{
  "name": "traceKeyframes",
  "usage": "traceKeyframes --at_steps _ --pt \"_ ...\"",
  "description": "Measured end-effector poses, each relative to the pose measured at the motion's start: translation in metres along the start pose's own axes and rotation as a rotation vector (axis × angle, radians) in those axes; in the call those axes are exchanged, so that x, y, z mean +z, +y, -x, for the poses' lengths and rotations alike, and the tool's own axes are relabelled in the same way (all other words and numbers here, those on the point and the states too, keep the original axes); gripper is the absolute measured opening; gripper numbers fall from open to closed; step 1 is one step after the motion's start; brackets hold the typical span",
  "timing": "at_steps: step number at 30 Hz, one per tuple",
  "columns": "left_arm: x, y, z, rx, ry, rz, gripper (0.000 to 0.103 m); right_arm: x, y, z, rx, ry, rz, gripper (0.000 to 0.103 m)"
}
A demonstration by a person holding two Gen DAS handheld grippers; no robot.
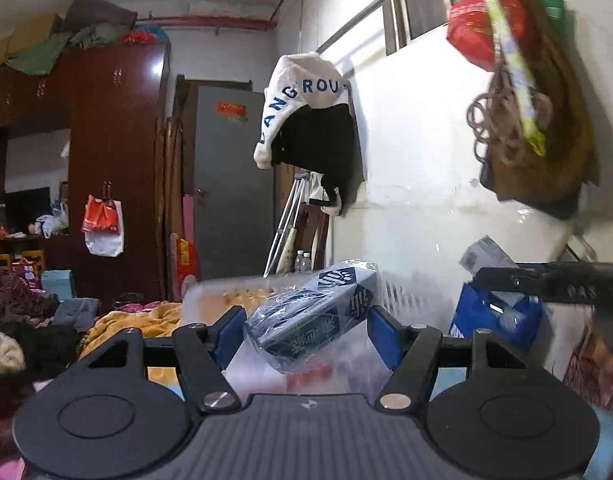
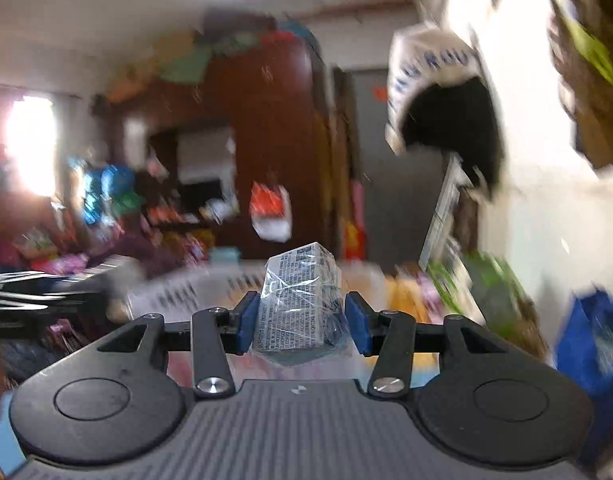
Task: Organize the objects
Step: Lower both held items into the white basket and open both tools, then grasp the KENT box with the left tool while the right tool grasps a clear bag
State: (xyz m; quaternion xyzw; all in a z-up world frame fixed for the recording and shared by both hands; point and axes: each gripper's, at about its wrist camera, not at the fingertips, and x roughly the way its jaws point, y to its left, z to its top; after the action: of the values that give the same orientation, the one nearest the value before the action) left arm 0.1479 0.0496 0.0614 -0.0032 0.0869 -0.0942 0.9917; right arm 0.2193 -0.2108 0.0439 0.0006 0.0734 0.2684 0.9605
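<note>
In the left wrist view a dark blue carton wrapped in clear plastic (image 1: 312,314) lies tilted between the blue pads of my left gripper (image 1: 306,334); the jaws stand wide, with gaps on both sides of the carton. A clear plastic bin (image 1: 210,300) sits just behind it. In the right wrist view my right gripper (image 2: 302,322) is shut on a plastic-wrapped carton with printed text (image 2: 296,306), held upright. That view is motion-blurred. The right gripper's dark body (image 1: 546,282) shows at the right of the left wrist view.
A white wall with a hanging white and black garment (image 1: 310,120) is ahead right. A blue bag (image 1: 494,316) stands at the right. A dark wardrobe (image 1: 106,160), a grey door (image 1: 230,184) and a bed with piled clothes (image 1: 66,320) lie to the left.
</note>
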Motion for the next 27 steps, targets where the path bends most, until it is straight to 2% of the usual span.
traceKeyframes --at_steps 4,6,9,10,11,12,13,14,15,17,18,19,22,25,27 --pt "0.037 0.009 -0.063 0.017 0.095 0.043 0.070 0.024 -0.008 -0.066 0.017 0.112 -0.028 0.050" --pt "0.042 0.015 -0.089 0.033 0.145 0.078 0.070 0.024 -0.010 -0.082 0.012 0.138 -0.038 0.051" --pt "0.040 0.022 -0.106 0.001 0.170 0.126 0.070 0.021 -0.006 -0.088 0.038 0.136 -0.031 0.053" --pt "0.038 0.023 -0.108 -0.005 0.169 0.128 0.071 0.020 -0.003 -0.091 0.026 0.136 -0.016 0.062" --pt "0.036 0.022 -0.112 -0.007 0.170 0.124 0.077 0.018 -0.001 -0.088 0.012 0.135 -0.006 0.072" --pt "0.033 0.021 -0.115 -0.010 0.174 0.120 0.085 0.017 0.002 -0.086 -0.004 0.121 0.004 0.099" --pt "0.031 0.021 -0.118 -0.001 0.176 0.130 0.086 0.016 0.003 -0.077 -0.024 0.084 0.010 0.103" --pt "0.029 0.020 -0.121 0.020 0.184 0.154 0.086 0.013 0.004 -0.064 -0.049 0.050 0.008 0.103" --pt "0.029 0.020 -0.119 0.021 0.185 0.168 0.086 0.010 0.004 -0.052 -0.059 0.029 -0.004 0.103" --pt "0.027 0.019 -0.102 0.001 0.148 0.133 0.086 0.002 0.002 -0.029 -0.058 0.011 -0.035 0.103" --pt "0.027 0.017 -0.093 0.025 0.135 0.109 0.086 -0.003 0.000 -0.019 -0.055 0.020 -0.052 0.103" --pt "0.025 0.015 -0.081 0.040 0.134 0.104 0.086 -0.011 -0.001 -0.011 -0.053 0.046 -0.067 0.103" --pt "0.008 0.006 -0.035 0.032 0.131 0.068 0.087 -0.044 -0.006 0.003 -0.024 0.202 -0.111 0.103" --pt "-0.031 -0.015 0.018 0.108 0.089 -0.022 0.087 -0.079 -0.006 0.006 0.051 0.317 -0.127 0.103" --pt "-0.058 -0.030 0.039 0.131 0.110 -0.107 0.087 -0.096 0.000 0.001 0.056 0.379 -0.095 0.103"
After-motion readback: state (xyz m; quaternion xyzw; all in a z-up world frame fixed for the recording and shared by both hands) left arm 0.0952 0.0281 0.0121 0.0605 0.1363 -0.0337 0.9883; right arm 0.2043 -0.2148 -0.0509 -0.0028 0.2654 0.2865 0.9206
